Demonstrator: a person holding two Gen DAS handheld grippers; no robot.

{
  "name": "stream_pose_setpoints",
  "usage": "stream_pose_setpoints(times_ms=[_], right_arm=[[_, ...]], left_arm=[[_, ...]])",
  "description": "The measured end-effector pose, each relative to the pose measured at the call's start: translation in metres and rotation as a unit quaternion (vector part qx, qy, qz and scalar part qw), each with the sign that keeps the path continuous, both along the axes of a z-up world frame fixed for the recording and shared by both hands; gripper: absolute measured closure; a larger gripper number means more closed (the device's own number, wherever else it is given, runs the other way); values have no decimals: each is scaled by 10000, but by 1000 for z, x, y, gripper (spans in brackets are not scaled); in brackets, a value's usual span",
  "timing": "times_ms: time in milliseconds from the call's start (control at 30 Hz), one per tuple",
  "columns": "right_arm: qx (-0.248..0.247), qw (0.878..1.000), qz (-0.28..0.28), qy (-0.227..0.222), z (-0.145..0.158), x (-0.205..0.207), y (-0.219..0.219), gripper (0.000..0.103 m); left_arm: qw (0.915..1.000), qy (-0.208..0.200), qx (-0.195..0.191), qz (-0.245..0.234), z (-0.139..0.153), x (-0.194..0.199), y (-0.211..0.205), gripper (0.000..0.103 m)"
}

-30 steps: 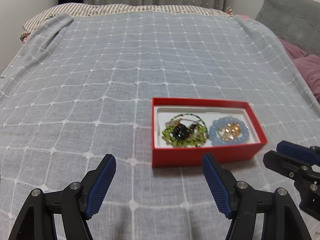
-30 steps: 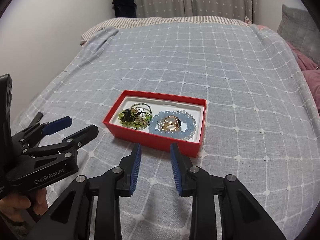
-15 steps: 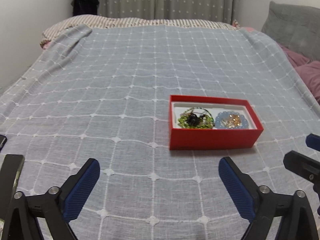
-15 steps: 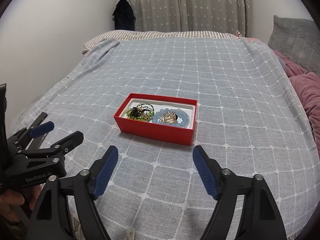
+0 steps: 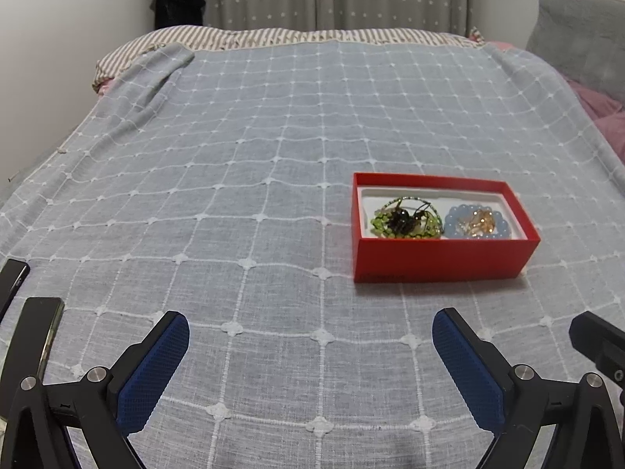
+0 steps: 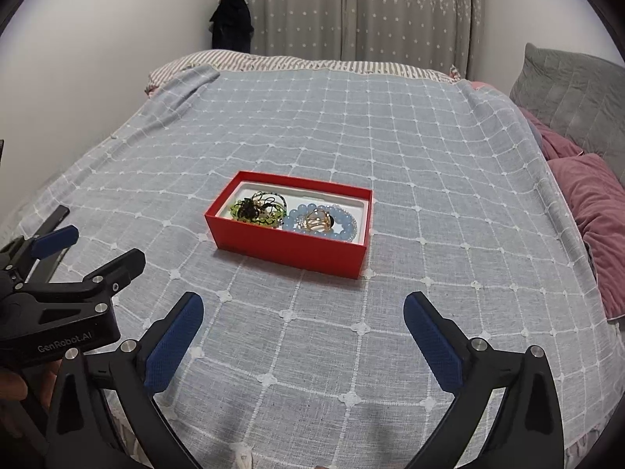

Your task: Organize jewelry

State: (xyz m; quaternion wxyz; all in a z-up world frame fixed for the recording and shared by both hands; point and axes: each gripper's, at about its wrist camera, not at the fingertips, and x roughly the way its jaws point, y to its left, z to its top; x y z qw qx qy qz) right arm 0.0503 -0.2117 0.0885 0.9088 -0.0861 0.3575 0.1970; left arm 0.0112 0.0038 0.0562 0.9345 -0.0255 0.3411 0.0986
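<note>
A red box (image 5: 441, 262) with a white lining sits on the grey checked bedspread; it also shows in the right wrist view (image 6: 289, 248). Inside lie a green and black bead bracelet (image 5: 404, 221) on the left and a light blue bead bracelet (image 5: 476, 224) with gold rings on the right; the right wrist view shows the green one (image 6: 256, 209) and the blue one (image 6: 322, 222). My left gripper (image 5: 310, 342) is wide open and empty, well short of the box. My right gripper (image 6: 302, 322) is wide open and empty, also short of it.
The bedspread (image 5: 234, 156) covers the whole bed. Grey and pink pillows (image 6: 578, 148) lie along the right side. A striped pillow (image 5: 273, 37) and curtains are at the far end. A dark flat object (image 5: 11, 277) lies at the left edge.
Both grippers have pulled back and up from the box. The right gripper's jaws have opened from nearly shut to wide, and the left jaws have spread wider.
</note>
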Motion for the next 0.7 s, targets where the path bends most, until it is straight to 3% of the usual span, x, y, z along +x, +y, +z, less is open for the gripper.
stream_pose_setpoints(times_ms=[700], right_arm=[[-43,9997,-254,34,-3,4,-2,0]], left_arm=[[9998,32,67,165,-7,2,2,1]])
